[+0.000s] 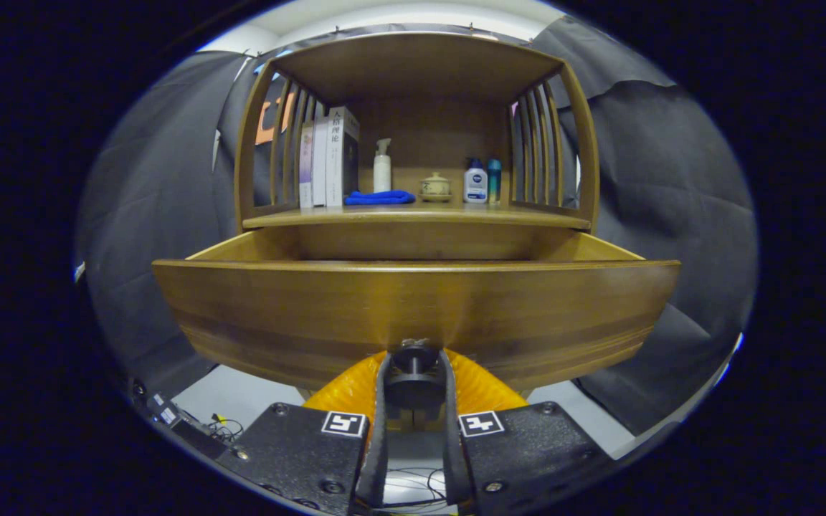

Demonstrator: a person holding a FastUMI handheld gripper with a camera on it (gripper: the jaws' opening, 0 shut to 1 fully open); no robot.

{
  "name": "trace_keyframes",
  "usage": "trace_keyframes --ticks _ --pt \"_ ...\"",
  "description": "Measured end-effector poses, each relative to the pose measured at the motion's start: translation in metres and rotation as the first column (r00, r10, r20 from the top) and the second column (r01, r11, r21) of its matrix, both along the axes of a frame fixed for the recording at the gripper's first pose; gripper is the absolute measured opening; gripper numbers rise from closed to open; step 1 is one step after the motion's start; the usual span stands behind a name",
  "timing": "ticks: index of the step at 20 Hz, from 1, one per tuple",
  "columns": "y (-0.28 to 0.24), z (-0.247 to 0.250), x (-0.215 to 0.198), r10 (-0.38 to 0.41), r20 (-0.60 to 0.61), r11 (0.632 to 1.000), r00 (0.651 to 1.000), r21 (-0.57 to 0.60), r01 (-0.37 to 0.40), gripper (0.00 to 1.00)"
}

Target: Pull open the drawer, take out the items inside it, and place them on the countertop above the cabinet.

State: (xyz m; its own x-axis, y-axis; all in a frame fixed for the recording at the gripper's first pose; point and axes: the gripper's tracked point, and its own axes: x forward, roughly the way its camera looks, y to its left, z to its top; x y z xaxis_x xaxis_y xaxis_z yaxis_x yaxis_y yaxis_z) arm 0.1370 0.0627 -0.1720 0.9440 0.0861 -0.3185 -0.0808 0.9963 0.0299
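The tool (414,376) sits nearest the camera, its two fingers (383,401) drawn narrow and pressing on either side of the dark round knob (413,358) at the lower middle of the drawer front (413,315). The drawer (255,247) is pulled out toward the tool, so its wide wooden front panel spans the view just ahead of the fingers and its two side walls run back to the cabinet; the inside of the drawer lies hidden behind the front panel, so its contents cannot be told. Beneath the drawer front, on both sides of the fingers, an orange ribbed surface (477,390) shows. Lower down and off to the left, some cables and small devices (191,423) lie on a pale floor. Beyond the drawer, the worktop (413,215) of the cabinet carries a row of things inside a wooden hutch with slatted sides (535,143): a few upright books (330,158) on the left, a folded blue cloth (378,197) just beside them, a white pump bottle (382,166) behind the cloth, a small lidded ceramic pot (435,186) in the middle, then a white bottle with a blue cap (475,181) and a slim teal bottle (494,180) standing close together on the right.
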Motion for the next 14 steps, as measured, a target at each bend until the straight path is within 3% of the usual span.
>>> trace_keyframes --ticks 14 --pt "-0.003 -0.007 -0.038 0.002 -0.025 1.000 1.000 -0.005 -0.003 0.34"
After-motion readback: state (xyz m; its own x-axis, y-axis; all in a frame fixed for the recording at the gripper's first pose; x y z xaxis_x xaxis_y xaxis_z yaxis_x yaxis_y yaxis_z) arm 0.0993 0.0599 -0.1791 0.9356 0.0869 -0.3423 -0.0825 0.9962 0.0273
